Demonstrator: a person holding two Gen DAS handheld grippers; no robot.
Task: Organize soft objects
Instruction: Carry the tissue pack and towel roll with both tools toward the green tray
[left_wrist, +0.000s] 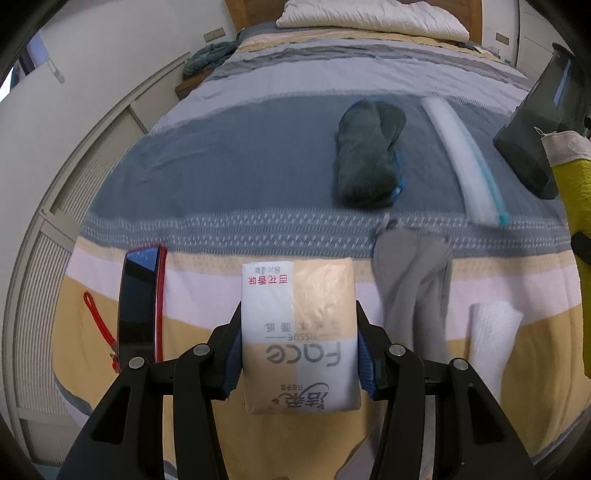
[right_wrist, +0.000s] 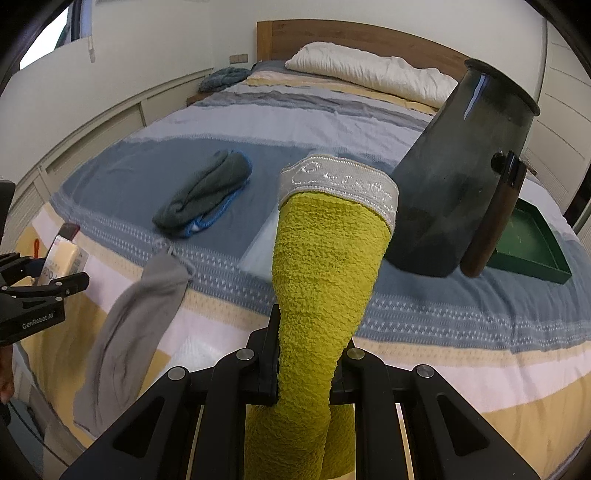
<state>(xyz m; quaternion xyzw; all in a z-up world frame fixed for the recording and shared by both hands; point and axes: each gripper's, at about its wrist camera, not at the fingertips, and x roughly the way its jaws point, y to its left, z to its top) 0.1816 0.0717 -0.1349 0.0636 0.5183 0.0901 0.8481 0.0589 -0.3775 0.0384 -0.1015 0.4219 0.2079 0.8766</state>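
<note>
My left gripper (left_wrist: 299, 312) is shut on a tissue pack (left_wrist: 299, 332), beige and white with "Face" printed on it, its blue pads pressing both sides above the striped bedcover (left_wrist: 221, 177). My right gripper (right_wrist: 314, 332) is shut on a fuzzy yellow-green sock (right_wrist: 325, 266) with a grey-white cuff, which sticks up past the fingers. A dark folded cloth with blue trim (left_wrist: 369, 158) (right_wrist: 207, 192) lies mid-bed. A grey garment (left_wrist: 410, 280) (right_wrist: 136, 325) hangs over the bed's near edge, beside a white towel (left_wrist: 491, 332) (right_wrist: 195, 350). The right wrist view shows the left gripper (right_wrist: 55, 284) at far left.
A dark jug with a brown handle (right_wrist: 461, 177) (left_wrist: 532, 125) sits close behind the sock. A green tray (right_wrist: 528, 240) lies on the bed at right. A phone in a red case (left_wrist: 140, 302) and a long white-blue pad (left_wrist: 461, 158) lie on the cover. A pillow (right_wrist: 369, 74) is at the headboard.
</note>
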